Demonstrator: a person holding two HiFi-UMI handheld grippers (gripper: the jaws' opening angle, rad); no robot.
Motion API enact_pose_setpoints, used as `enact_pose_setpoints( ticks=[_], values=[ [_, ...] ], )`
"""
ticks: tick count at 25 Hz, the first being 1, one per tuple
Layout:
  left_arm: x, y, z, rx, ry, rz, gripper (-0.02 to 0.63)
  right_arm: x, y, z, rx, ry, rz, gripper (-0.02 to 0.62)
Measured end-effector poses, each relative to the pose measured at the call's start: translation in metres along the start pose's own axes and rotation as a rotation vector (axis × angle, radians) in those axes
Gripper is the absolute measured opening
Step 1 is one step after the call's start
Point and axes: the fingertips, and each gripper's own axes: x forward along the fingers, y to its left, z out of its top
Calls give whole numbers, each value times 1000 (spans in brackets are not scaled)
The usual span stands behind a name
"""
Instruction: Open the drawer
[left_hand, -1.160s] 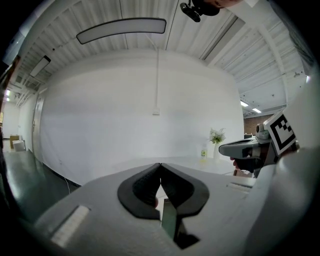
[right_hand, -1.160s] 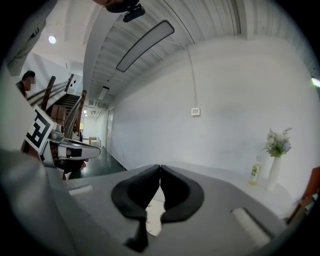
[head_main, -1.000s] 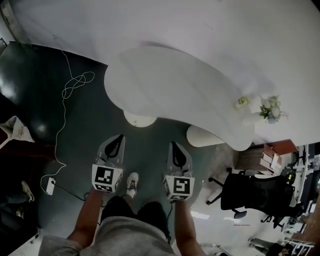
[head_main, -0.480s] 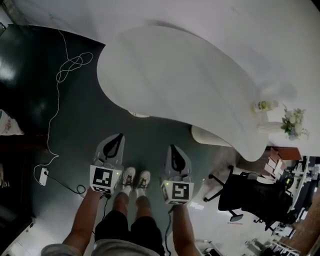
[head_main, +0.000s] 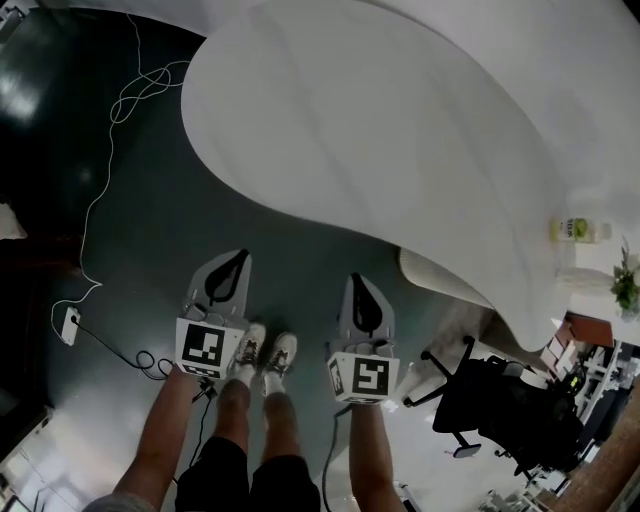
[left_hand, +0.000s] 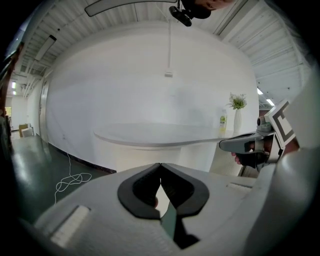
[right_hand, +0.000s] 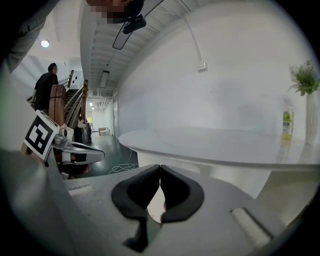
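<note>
No drawer shows in any view. A large white curved table (head_main: 400, 150) fills the upper head view; its edge also crosses the left gripper view (left_hand: 165, 135) and the right gripper view (right_hand: 225, 145). My left gripper (head_main: 240, 258) and right gripper (head_main: 357, 280) hang side by side over the dark floor, short of the table's edge and above the person's shoes. The left gripper (left_hand: 160, 167) has its jaws together with nothing between them. The right gripper (right_hand: 160, 170) is likewise shut and empty. Each gripper shows at the side of the other's view.
A green-labelled bottle (head_main: 577, 229) and a vase of flowers (right_hand: 306, 85) stand on the table's far right. A white cable (head_main: 120, 100) and a plug block (head_main: 68, 325) lie on the floor at left. A black office chair (head_main: 500, 400) stands at lower right. A person (right_hand: 47, 82) stands far off.
In the head view the table has grown and slid down toward the grippers. The person's shoes have come together. Both grippers stay shut and side by side.
</note>
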Motion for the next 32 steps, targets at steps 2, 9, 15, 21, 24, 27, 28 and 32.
enact_pose_setpoints(
  ticks=[2, 9, 15, 21, 24, 27, 28, 32],
  values=[
    [9, -1, -17, 0, 0, 9, 11, 9, -3, -20, 3, 4, 5, 6],
    [33, 0, -82, 2, 4, 30, 11, 32, 0, -88, -3, 8, 35, 6],
    [53, 2, -133, -2, 24, 41, 11, 55, -9, -144, 21, 13, 22, 6],
    [77, 0, -178, 0, 10, 38, 11, 72, -12, -188, 9, 13, 31, 6],
    [89, -2, -197, 2, 13, 29, 11, 81, -13, -208, 12, 12, 28, 6],
    [100, -2, -215, 3, 16, 23, 11, 91, -13, -223, 9, 9, 30, 6],
    [104, -2, -220, 4, 18, 22, 11, 94, -13, -227, 6, 9, 30, 6],
    [119, 1, -238, -5, 31, 16, 11, 102, -15, -238, 12, 11, 27, 6]
  ],
)
